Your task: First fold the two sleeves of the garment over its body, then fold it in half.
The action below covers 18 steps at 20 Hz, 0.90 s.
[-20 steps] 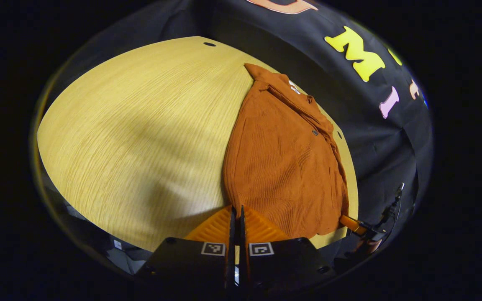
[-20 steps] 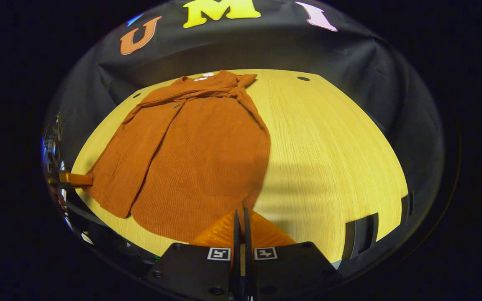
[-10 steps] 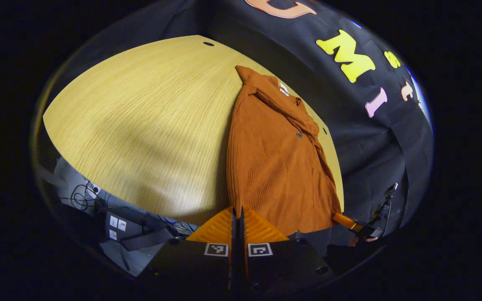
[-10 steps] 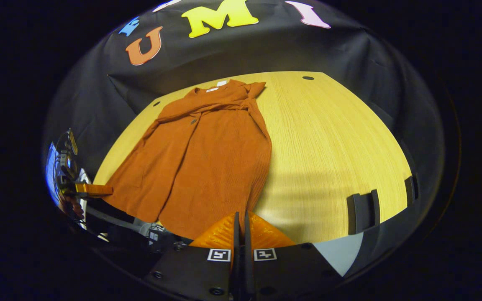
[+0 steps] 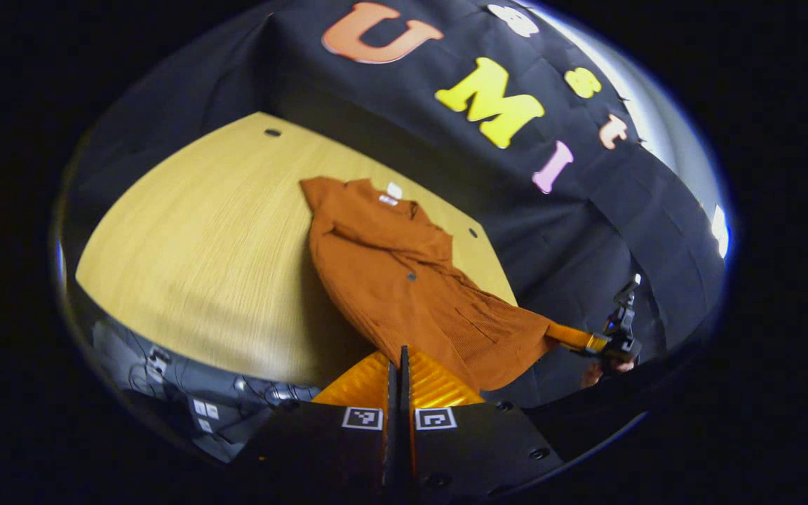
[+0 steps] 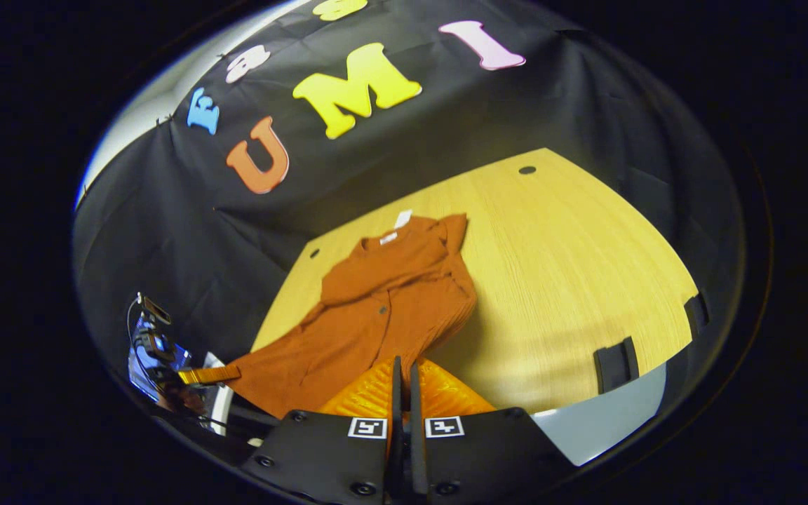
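Left gripper view: fingers of left gripper [image 5: 398,365] pressed together on the near hem of the rust-brown garment [image 5: 404,280], hem corner pinched and raised off the bench [image 5: 186,245]. Farther off, right gripper [image 5: 590,341] at the other hem corner, cloth stretched taut between the 2. Right gripper view: fingers [image 6: 439,393] likewise closed on the hem, left gripper and a hand low at the left. Collar end lying flat near the bench's far edge, by the black cloth wall [image 6: 390,161]; lower half hanging in the air past the near edge. Sleeves apparently already laid over the body, judging by the narrow outline and diagonal folds across the chest, so step 1 likely done. Remaining, by this reading: carrying the lifted hem toward the collar to make the fold in half, then letting go.
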Tool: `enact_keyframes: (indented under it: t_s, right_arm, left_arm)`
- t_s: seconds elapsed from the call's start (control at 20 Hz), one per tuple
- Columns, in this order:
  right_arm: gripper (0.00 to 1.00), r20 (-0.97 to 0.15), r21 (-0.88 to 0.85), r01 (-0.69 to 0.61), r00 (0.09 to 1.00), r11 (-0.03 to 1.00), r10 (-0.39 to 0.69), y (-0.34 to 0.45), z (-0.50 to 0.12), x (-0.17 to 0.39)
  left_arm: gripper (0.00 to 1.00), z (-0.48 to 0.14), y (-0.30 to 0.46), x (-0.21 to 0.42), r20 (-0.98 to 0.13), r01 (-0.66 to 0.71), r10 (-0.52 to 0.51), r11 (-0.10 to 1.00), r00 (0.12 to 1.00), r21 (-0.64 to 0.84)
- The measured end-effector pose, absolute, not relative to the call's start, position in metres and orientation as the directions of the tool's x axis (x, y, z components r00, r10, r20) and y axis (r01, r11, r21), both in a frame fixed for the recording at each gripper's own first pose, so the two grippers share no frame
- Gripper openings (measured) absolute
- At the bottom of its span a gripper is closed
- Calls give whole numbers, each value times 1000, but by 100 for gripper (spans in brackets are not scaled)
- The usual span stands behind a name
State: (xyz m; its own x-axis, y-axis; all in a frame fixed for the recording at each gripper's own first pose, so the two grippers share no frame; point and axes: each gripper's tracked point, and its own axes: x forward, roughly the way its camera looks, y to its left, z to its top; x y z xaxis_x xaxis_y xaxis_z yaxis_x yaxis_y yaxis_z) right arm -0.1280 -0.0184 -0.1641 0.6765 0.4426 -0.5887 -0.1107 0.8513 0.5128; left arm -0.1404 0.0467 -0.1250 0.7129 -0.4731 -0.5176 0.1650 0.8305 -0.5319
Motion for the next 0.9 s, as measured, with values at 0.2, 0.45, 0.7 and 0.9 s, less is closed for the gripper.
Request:
enact_keyframes:
  t_s: [0.2,0.45,0.7,0.9]
  right_arm:
    - [5,-518,512,-137,738,848,432,-24,-115,-77]
    - [5,-483,538,-168,741,826,466,-3,-100,1]
    - [5,-494,474,-246,720,845,487,29,-103,112]
    - [5,-549,411,-305,669,859,501,53,-145,190]
  left_arm:
    - [3,-84,52,-113,-478,244,-457,863,750,-442]
    - [3,-66,73,-36,-495,184,-395,888,774,-421]
    - [3,-69,100,69,-538,119,-236,963,809,-243]
    - [3,-100,100,155,-576,85,-209,968,791,-234]
